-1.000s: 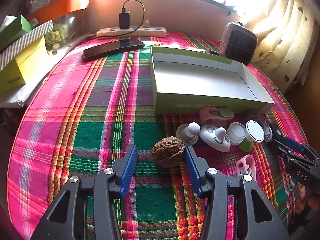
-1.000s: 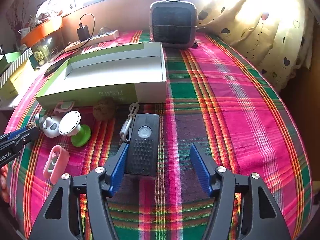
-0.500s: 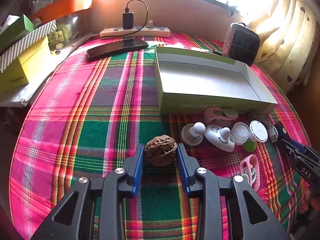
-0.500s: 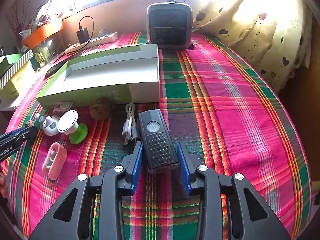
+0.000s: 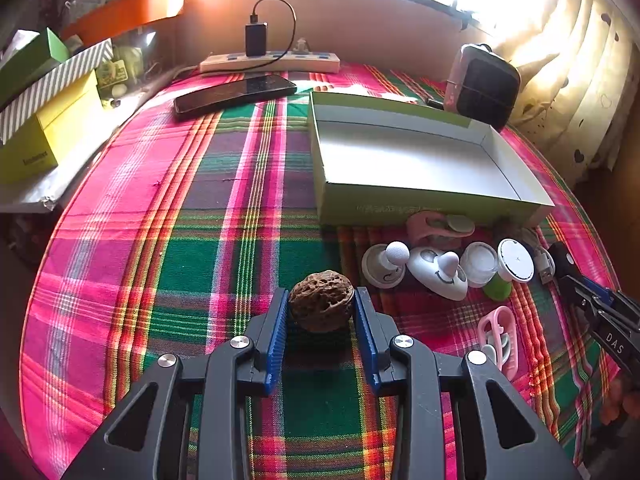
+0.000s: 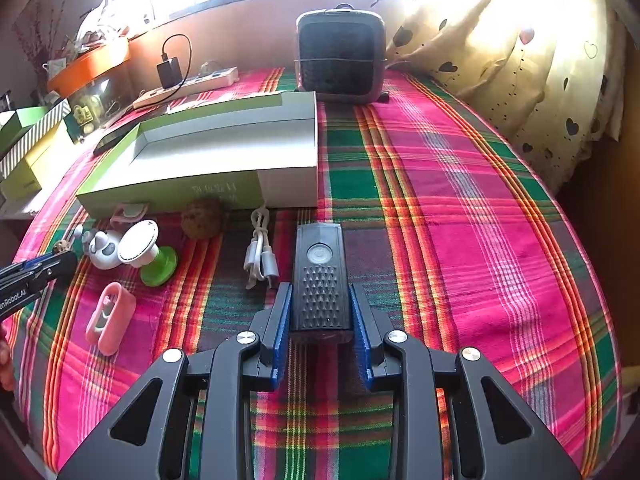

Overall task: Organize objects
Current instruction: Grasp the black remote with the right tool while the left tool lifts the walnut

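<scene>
A brown walnut rests on the plaid cloth, and my left gripper is shut on it, blue pads against both its sides. In the right wrist view a black ribbed light with a round button lies lengthwise between the pads of my right gripper. Its jaws are closing and press on the light's near end. The open green and white box stands empty beyond both grippers, also seen from the right.
White knobbed pieces, a green-stemmed white disc, pink clips, a grey cable and a second walnut lie before the box. Behind are a phone, a power strip and a small heater.
Both grippers went from wide open to shut: the left on the walnut, the right on the black light, which has been straightened between the pads.
</scene>
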The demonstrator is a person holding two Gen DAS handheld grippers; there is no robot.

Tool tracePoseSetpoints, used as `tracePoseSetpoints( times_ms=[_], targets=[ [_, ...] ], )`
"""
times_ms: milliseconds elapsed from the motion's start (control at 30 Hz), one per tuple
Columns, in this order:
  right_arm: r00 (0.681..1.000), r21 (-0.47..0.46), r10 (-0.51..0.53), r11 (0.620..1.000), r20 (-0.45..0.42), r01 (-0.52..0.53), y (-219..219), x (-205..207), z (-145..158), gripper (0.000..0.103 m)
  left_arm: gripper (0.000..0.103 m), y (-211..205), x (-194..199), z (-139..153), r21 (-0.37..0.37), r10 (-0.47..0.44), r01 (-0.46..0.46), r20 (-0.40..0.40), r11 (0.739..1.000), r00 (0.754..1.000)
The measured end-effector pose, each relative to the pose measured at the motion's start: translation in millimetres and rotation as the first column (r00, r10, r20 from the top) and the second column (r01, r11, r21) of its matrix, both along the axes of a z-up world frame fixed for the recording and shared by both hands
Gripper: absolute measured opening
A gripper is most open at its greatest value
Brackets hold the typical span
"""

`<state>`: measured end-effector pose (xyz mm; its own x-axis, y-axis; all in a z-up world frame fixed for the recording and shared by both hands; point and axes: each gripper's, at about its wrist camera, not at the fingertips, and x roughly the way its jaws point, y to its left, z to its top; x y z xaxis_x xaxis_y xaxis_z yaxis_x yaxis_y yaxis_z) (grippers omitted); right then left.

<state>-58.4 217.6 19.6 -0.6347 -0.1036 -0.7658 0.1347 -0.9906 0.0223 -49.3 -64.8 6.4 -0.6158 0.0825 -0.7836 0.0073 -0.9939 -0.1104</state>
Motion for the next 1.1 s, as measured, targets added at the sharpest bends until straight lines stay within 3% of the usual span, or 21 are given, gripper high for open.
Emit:
tracePoseSetpoints(
  times_ms=[467, 1100],
  targets=[
    [0.999, -0.020, 0.023, 1.000, -0.049, -0.024, 0, 1, 21, 0.029, 0.030, 6, 1, 28, -0.005, -0.027, 0.027, -0.045, 1.000, 0.999],
    [0.999, -0.011, 0.018, 1.000, 0.034, -0.018, 0, -1, -5, 0.029, 0.030, 10, -1, 20, -0.006, -0.029, 0.029, -0.019, 1.000, 0.999]
  ],
)
